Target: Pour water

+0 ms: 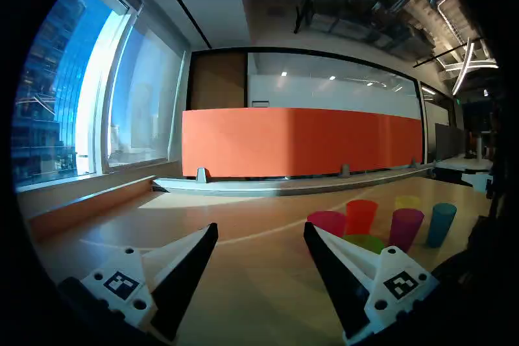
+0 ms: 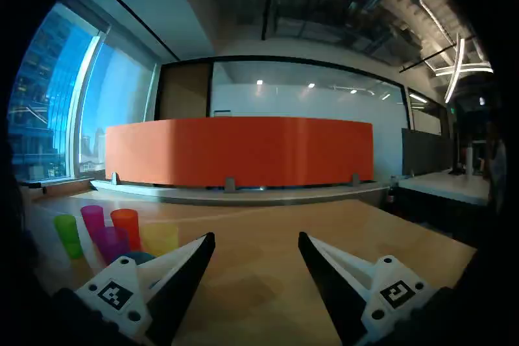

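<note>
Left gripper (image 1: 260, 226): bottom centre of the left gripper view. Its two fingers stand wide apart, with bare wood showing in the gap and nothing held.
Right gripper (image 2: 255, 237): bottom centre of the right gripper view. Its fingers are likewise spread apart and empty, over open wood.
Surface (image 1: 194, 213): a light wooden top that runs back to a low rail, with a bright band of sun across its far part.
Cups, left gripper view: a close cluster at the lower right of the frame, all upright on the surface. The pink cup (image 1: 326, 221) and orange cup (image 1: 361, 215) stand side by side. The yellow cup (image 1: 407, 202) is farther back, and the purple cup (image 1: 406, 229) is in front of it. The teal cup (image 1: 442, 224) is farthest right. The green cup (image 1: 364, 242) is lowest, partly hidden behind the right-hand finger.
Cups, right gripper view: the same six at the lower left of the frame. The green cup (image 2: 67, 234) is farthest left, then the pink cup (image 2: 93, 219), the orange cup (image 2: 126, 228) and the yellow cup (image 2: 160, 239). The purple cup (image 2: 111, 243) stands in front, and the teal cup (image 2: 136, 258) is mostly hidden behind the left-hand finger.
Cup contents: I cannot tell whether any cup holds water.
Orange partition (image 1: 298, 141): a long panel across the middle of the frame, standing at the far edge of the surface.
Window (image 1: 84, 112): tall panes at the left of the frame, with blue daylight and buildings outside.
Ceiling lights (image 1: 467, 67): crossed bright strips at the upper right, among exposed pipes.
</note>
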